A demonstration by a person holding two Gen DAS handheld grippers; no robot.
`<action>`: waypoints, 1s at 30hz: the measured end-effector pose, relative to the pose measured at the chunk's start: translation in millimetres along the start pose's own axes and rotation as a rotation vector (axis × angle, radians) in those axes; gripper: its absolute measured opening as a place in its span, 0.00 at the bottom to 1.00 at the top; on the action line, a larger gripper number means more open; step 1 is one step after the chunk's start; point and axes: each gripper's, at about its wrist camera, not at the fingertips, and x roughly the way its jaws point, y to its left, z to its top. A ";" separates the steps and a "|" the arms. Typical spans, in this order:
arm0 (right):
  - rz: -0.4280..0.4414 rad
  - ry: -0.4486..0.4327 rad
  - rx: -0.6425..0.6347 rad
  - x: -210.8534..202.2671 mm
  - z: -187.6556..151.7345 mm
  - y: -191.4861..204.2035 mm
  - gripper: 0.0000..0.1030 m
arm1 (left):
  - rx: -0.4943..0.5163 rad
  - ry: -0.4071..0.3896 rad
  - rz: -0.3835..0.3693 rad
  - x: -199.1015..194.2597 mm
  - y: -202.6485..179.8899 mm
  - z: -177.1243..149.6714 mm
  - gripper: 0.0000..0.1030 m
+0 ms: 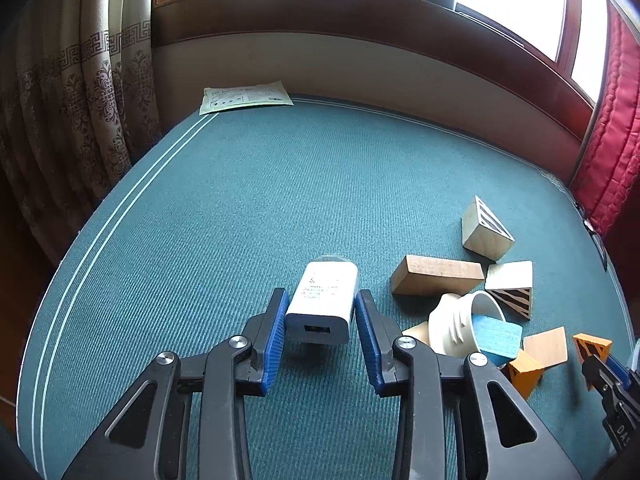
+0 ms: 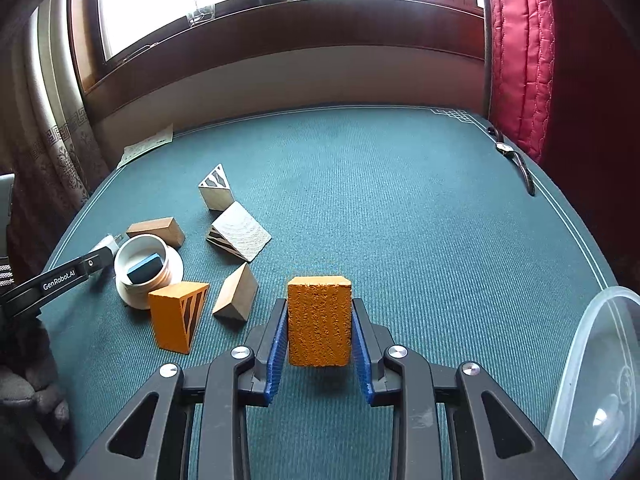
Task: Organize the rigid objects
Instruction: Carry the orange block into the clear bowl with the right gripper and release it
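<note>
Right wrist view, rough-grained orange block [image 2: 319, 322], clamped between blue fingers [image 2: 280, 344]

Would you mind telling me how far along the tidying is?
Nothing looks sorted yet. In hand: the left gripper grips the white charger, the right gripper an orange block. Left: loose wooden blocks around the white jar; the clear container looks empty.

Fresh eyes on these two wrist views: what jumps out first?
The orange block clamped in the right gripper, dead centre over the green tablecloth. Likewise the white USB charger pinched in the left gripper. Then the heap of wooden blocks around a white jar with a blue block inside.
</note>
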 end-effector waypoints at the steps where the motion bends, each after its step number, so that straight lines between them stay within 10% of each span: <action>1: 0.000 -0.003 0.002 -3.8 -1.3 -0.7 0.30 | -0.001 -0.005 -0.005 -2.6 -0.4 0.5 0.32; 30: -0.181 -0.124 0.169 -111.6 -42.0 -89.3 0.30 | 0.087 -0.052 -0.098 -47.3 -39.9 -19.5 0.27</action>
